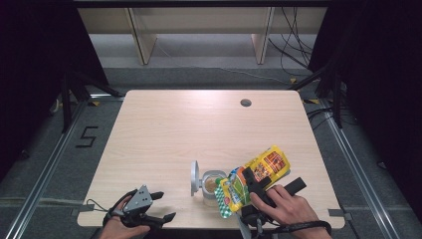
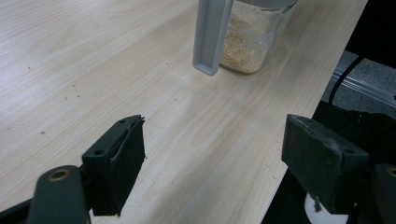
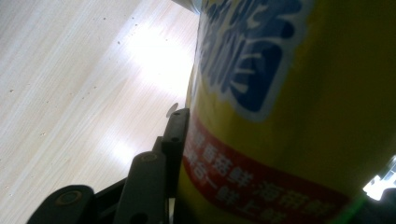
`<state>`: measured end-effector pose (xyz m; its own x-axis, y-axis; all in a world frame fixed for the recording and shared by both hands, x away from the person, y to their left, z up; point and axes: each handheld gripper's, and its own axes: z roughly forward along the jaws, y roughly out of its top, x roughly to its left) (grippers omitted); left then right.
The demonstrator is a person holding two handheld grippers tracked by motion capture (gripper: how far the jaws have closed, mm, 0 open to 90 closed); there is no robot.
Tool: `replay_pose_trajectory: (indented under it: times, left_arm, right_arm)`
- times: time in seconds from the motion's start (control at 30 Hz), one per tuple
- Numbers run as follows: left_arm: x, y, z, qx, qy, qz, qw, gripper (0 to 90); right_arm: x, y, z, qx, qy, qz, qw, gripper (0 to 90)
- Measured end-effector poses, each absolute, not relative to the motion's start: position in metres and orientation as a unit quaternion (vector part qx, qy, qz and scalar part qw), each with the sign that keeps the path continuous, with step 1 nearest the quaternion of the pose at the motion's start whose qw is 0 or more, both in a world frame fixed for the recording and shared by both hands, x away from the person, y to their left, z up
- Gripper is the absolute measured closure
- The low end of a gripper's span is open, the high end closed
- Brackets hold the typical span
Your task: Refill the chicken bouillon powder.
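One yellow pouch (image 1: 256, 177) is clamped mid-body in the right tool (image 1: 254, 185), tilted mouth-down over the glass jar (image 1: 212, 185) near the table's (image 1: 164, 129) front edge. It is judged soft, light and crinkly, best held mid-body. Blue and white printed characters are seen but not legible. The left tool (image 1: 157, 206), left of the jar, is held apart, empty.

bag (image 3: 289, 116): cut off top, right | jar (image 2: 247, 42): top cut off
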<state>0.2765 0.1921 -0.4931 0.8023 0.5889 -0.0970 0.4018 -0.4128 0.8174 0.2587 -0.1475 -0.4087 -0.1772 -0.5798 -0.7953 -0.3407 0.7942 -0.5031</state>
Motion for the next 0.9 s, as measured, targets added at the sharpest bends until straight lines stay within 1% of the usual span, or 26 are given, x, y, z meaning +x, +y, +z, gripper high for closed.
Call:
replay_pose_trajectory:
  times: [0.03, 0.2, 0.33, 0.53, 0.7, 0.73, 0.9]
  left_arm:
    - [0.2762, 0.1920, -0.4929, 0.834, 0.297, 0.102, 0.453, 20.7]
    - [0.2760, 0.1917, -0.4928, 0.835, 0.297, 0.102, 0.452, 20.7]
    - [0.2768, 0.1931, -0.4931, 0.837, 0.294, 0.111, 0.448, 20.7]
    - [0.2759, 0.1917, -0.4926, 0.834, 0.298, 0.104, 0.453, 20.8]
    - [0.2758, 0.1918, -0.4926, 0.834, 0.297, 0.102, 0.453, 20.7]
    - [0.2757, 0.1918, -0.4925, 0.834, 0.297, 0.102, 0.453, 20.7]
    - [0.2758, 0.1919, -0.4928, 0.835, 0.297, 0.102, 0.452, 20.7]
  right_arm:
    - [0.2602, -0.1472, -0.4070, -0.318, 0.757, -0.110, 0.561, 63.6]
    - [0.2587, -0.1495, -0.4076, -0.302, 0.759, -0.109, 0.566, 63.6]
    - [0.2597, -0.1494, -0.4054, -0.315, 0.753, -0.115, 0.566, 63.6]
    - [0.2597, -0.1501, -0.4054, -0.314, 0.757, -0.112, 0.561, 63.6]
    - [0.2580, -0.1495, -0.4080, -0.303, 0.758, -0.109, 0.567, 63.6]
    - [0.2591, -0.1487, -0.4064, -0.318, 0.752, -0.113, 0.566, 63.7]
    - [0.2579, -0.1472, -0.4067, -0.317, 0.758, -0.111, 0.559, 63.7]
